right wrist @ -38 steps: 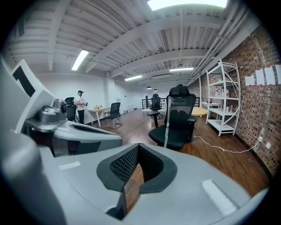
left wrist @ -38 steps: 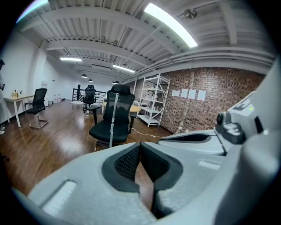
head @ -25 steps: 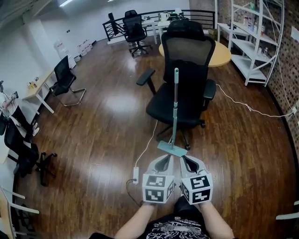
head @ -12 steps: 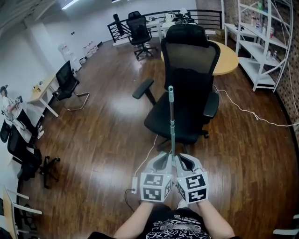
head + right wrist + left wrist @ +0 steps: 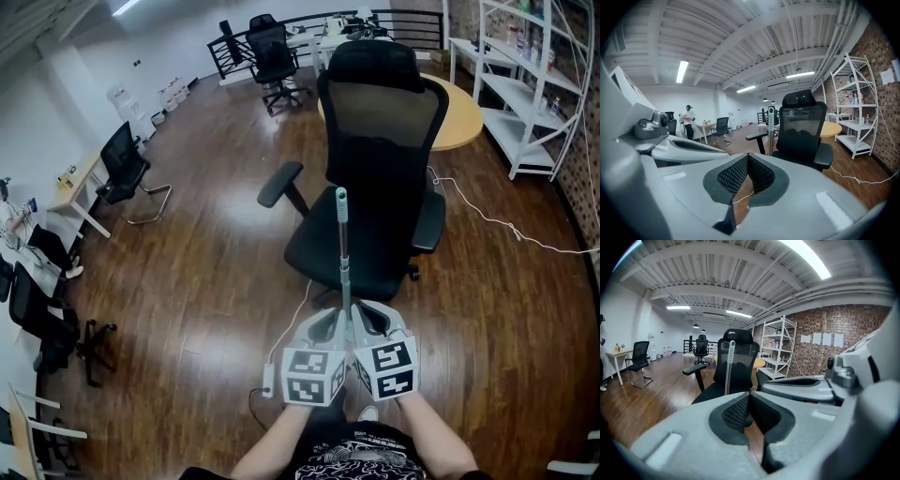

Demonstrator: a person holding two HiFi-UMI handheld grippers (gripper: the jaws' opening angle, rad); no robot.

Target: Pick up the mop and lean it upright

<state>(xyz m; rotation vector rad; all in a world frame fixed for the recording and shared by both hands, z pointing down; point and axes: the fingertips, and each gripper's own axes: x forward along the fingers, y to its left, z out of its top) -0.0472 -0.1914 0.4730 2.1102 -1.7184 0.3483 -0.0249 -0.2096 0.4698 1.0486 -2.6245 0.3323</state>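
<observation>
mop point(image 5: 344, 253) stands upright before black office chair point(image 5: 382, 122) on glossy wood floor point(image 5: 206, 272).

The place is an open-plan office. A black mesh-backed swivel chair point(image 5: 380, 159) stands on the dark wooden plank floor point(image 5: 206, 272). Other black office chairs point(image 5: 125, 161) sit by pale desks point(image 5: 77, 180) along the white wall point(image 5: 37, 122). Around them are a round light-wood table point(image 5: 461, 117), a white metal shelving rack point(image 5: 525, 84), a red brick wall point(image 5: 820, 319) and long ceiling strip lights point(image 5: 682, 70).
</observation>
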